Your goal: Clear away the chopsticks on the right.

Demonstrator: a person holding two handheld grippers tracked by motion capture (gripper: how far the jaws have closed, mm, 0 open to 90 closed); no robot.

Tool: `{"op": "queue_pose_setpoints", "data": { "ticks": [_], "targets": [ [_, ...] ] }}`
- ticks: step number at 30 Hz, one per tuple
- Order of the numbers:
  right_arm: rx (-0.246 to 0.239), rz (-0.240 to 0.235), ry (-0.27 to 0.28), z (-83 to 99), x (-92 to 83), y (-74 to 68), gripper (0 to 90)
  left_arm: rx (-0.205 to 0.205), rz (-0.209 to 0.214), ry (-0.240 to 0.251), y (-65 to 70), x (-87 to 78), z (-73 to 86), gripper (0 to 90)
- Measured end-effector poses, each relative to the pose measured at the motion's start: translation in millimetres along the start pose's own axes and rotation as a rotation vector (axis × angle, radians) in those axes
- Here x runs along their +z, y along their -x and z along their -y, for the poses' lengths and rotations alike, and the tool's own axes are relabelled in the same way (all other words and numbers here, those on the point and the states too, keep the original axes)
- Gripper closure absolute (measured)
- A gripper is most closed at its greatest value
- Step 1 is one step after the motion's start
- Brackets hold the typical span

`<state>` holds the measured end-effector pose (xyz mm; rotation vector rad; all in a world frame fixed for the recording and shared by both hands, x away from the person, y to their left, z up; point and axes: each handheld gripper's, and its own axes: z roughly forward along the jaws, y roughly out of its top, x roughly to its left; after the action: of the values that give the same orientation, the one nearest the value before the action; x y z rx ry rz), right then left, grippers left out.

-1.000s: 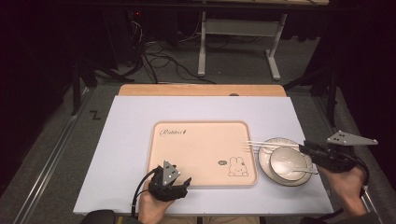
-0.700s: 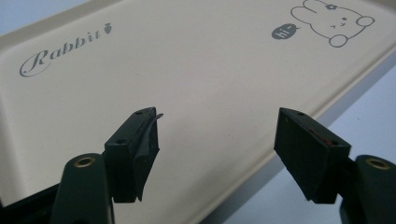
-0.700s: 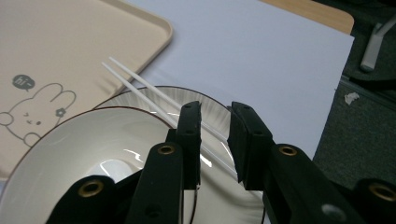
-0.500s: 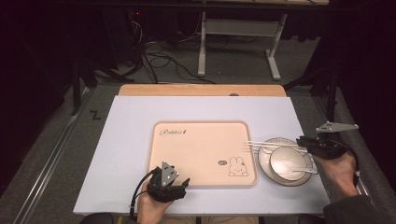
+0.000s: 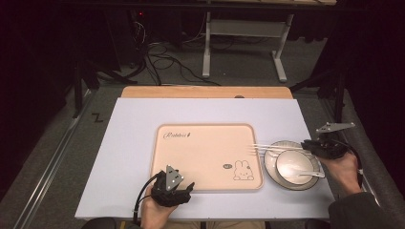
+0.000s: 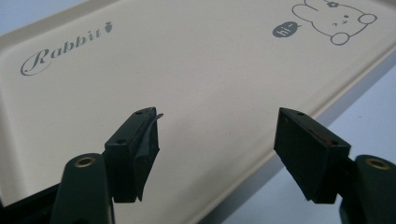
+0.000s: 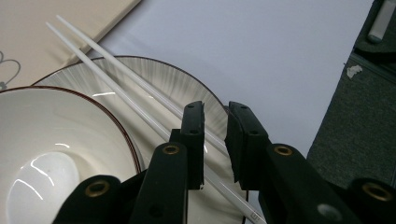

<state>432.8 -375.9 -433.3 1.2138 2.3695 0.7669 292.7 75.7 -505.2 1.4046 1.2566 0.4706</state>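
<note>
Right gripper (image 7: pixel 215 140) is at the chopsticks (image 7: pixel 116 88), its jaws nearly closed after narrowing, a slim gap left; one stick runs under that gap, and I cannot tell whether the pads press it yet. To do this pick well, I judge I should keep the jaws square across both sticks, near their ends, so the pair lifts together without scissoring or dragging the plate (image 5: pixel 270 164). In the high view the chopsticks (image 5: pixel 272 147) lie across the plate's rim at about 12 o'clock of the bowl (image 5: pixel 293 164), pointing toward 9 o'clock onto the tray (image 5: pixel 191 157). Left gripper (image 6: pixel 215 140) waits open over the tray's near edge, at 6 o'clock on the counter (image 5: pixel 133 124).
</note>
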Motion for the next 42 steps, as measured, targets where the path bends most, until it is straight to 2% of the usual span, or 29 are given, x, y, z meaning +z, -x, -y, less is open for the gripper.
{"op": "queue_pose_setpoints", "data": {
  "ticks": [17,19,23,29,35,39,42],
  "targets": [
    [-0.03,-0.004,-0.085,0.0,12.9,6.1,76.2,0.004,-0.002,-0.009,1.5,1.5,3.0,31.6],
    [-0.036,-0.005,-0.087,-0.3,14.2,6.4,75.9,0.011,-0.004,-0.002,1.2,0.9,2.7,31.5],
    [-0.04,-0.009,-0.102,-0.4,16.9,7.0,75.5,-0.001,0.001,0.029,2.7,0.0,1.4,31.8],
    [-0.046,-0.019,-0.114,-1.1,19.9,6.7,75.5,0.016,-0.009,0.026,2.7,-0.3,2.0,31.8],
    [-0.047,-0.032,-0.122,-2.0,21.2,7.8,75.6,0.014,-0.007,0.028,3.5,0.1,2.9,31.5],
    [-0.066,-0.035,-0.142,-3.7,20.4,7.7,75.9,0.013,-0.006,0.028,3.6,0.2,3.1,31.6],
    [-0.06,-0.047,-0.134,-2.8,21.1,9.5,75.9,0.017,-0.007,0.027,3.7,0.4,3.5,31.6]
  ]
}}
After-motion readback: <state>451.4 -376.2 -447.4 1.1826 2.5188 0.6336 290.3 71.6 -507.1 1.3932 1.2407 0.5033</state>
